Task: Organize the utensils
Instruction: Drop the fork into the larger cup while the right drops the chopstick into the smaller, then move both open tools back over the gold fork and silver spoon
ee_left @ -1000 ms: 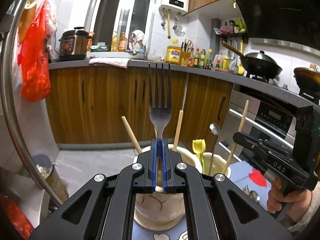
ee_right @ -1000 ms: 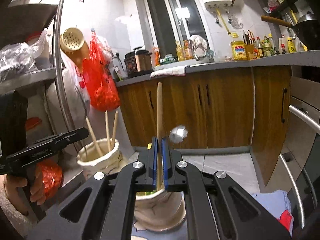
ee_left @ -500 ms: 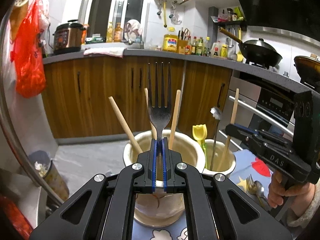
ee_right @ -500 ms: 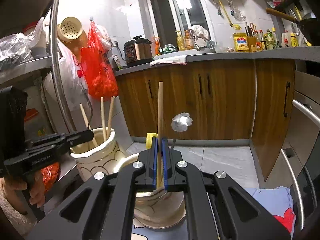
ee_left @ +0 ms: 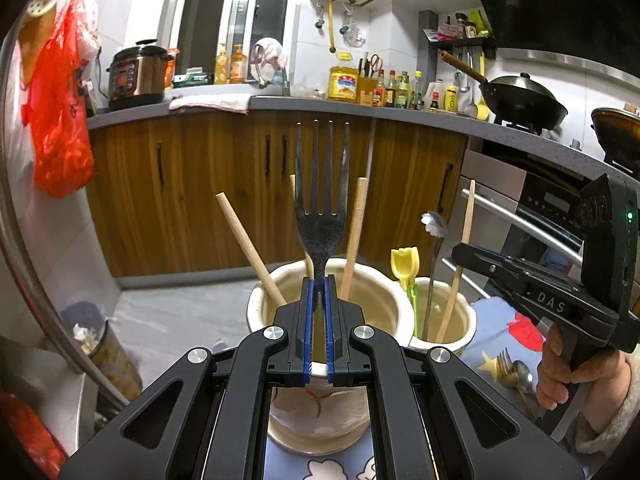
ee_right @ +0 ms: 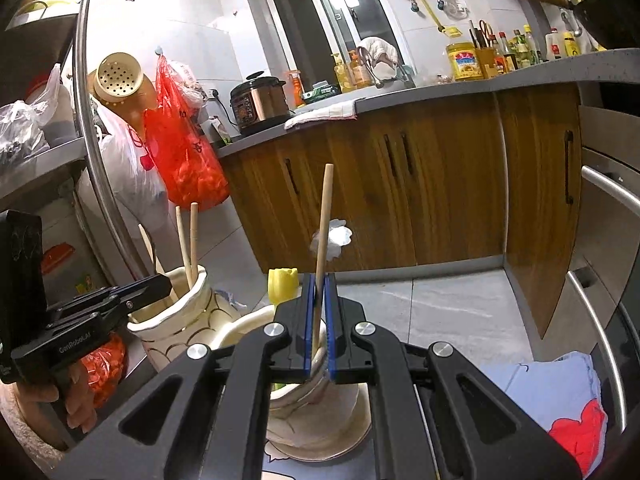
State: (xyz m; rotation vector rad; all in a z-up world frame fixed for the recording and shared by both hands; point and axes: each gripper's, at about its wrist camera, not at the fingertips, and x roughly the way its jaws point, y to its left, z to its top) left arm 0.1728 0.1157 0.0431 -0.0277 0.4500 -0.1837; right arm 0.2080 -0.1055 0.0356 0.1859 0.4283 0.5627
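Left claw (ee_left: 319, 280) clenched on fork (ee_left: 321, 200), frame centre, above large cream jar (ee_left: 384, 304); right claw (ee_right: 319, 280) clenched on 1 wooden chopstick (ee_right: 324, 216) over smaller jar (ee_right: 320, 412)

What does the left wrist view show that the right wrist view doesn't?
Only the left wrist view shows the fork clamped in the left gripper, tines up, and a fork and spoon lying on the cloth. Only the right wrist view shows the chopstick pinched in the right gripper. Both show the two ceramic holders and the yellow utensil.
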